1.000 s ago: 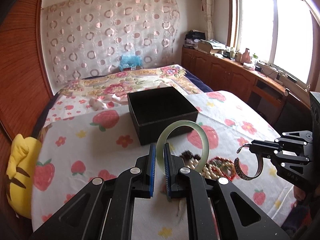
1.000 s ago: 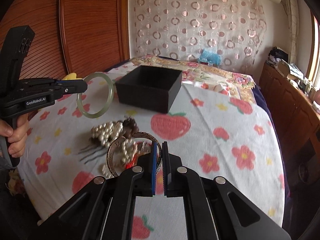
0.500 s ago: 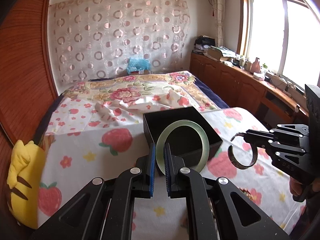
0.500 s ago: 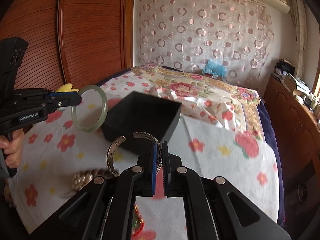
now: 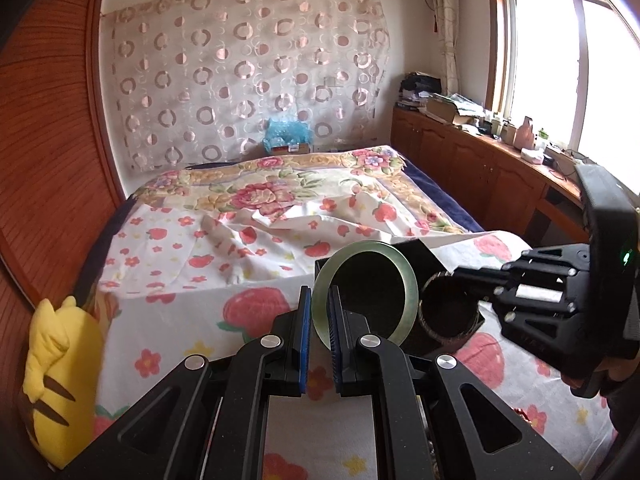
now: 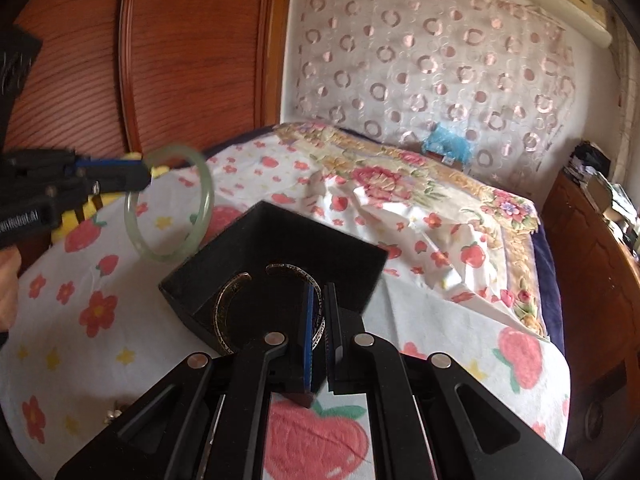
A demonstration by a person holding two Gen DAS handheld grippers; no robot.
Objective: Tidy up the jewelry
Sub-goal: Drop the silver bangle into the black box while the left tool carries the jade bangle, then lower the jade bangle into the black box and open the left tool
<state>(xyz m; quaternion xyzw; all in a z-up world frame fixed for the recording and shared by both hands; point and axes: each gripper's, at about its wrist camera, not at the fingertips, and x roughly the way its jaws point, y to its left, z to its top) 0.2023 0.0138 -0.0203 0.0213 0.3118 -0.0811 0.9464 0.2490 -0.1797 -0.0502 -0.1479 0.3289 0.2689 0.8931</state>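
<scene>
The left gripper [image 5: 318, 320] is squeezed tight on a green ring [image 5: 408, 288] and holds it up in the air. The right gripper [image 6: 319, 320] is pinched on a metal cuff [image 6: 224, 312] and points down. Both sit close, side by side.

A bedroom in a home. A bed [image 5: 280, 208] fills the middle, spread with a floral quilt [image 5: 272, 188] and a white sheet printed with strawberries [image 5: 224, 320]. A sheer curtain with circle patterns [image 5: 248, 76] hangs on the wall behind it. Wooden panelling [image 5: 52, 160] lines one side; low wooden cabinets [image 5: 472, 164] cluttered with papers and bottles run under a bright window [image 5: 568, 60]. A yellow plush toy [image 5: 60, 376] sits at the bed's edge.
</scene>
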